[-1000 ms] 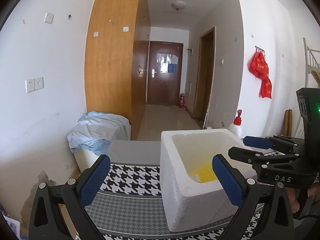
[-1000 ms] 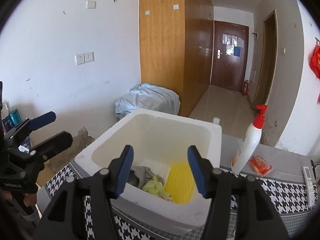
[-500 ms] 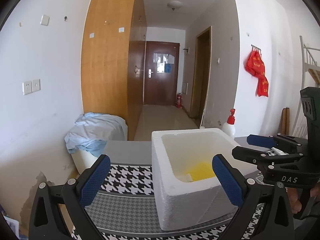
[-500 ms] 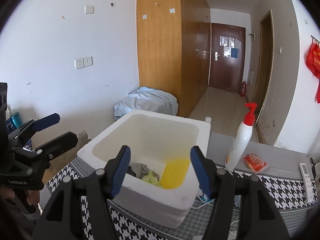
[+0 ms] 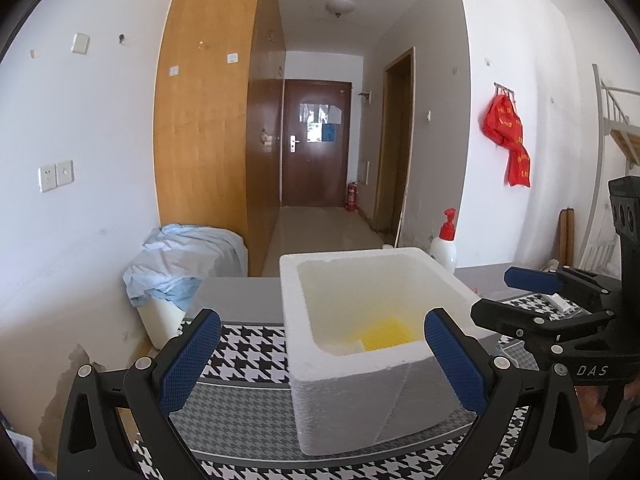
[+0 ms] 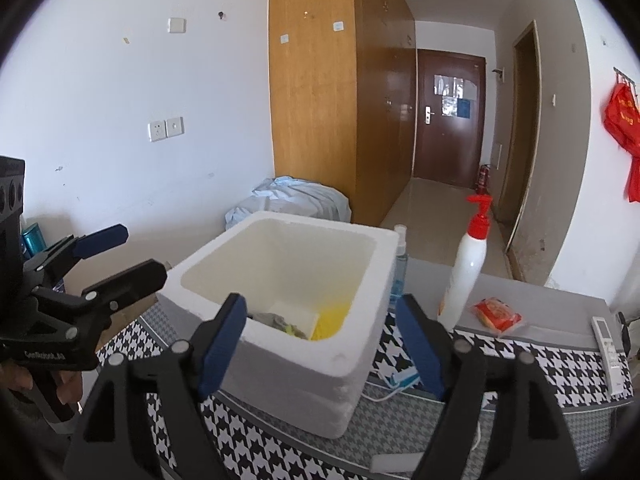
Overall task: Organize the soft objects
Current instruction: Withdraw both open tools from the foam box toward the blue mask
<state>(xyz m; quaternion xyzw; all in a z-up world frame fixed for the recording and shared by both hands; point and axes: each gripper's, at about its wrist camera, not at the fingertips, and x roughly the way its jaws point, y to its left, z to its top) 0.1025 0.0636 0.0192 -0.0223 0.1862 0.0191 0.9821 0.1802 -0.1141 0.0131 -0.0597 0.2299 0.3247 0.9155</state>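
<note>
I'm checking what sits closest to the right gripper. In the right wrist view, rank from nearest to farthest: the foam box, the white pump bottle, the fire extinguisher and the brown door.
1. Foam box, right at the right gripper, whose jaws are opening with nothing held.
2. White pump bottle, right, behind the box.
3. Fire extinguisher, down the hallway.
4. Brown door, hallway's end.

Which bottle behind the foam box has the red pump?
The tall white bottle standing right of the foam box; the small clear bottle against the box has none.

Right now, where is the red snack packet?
In the right wrist view, the red snack packet lies on the grey table top at right, just right of the white pump bottle and left of the white remote.
</note>
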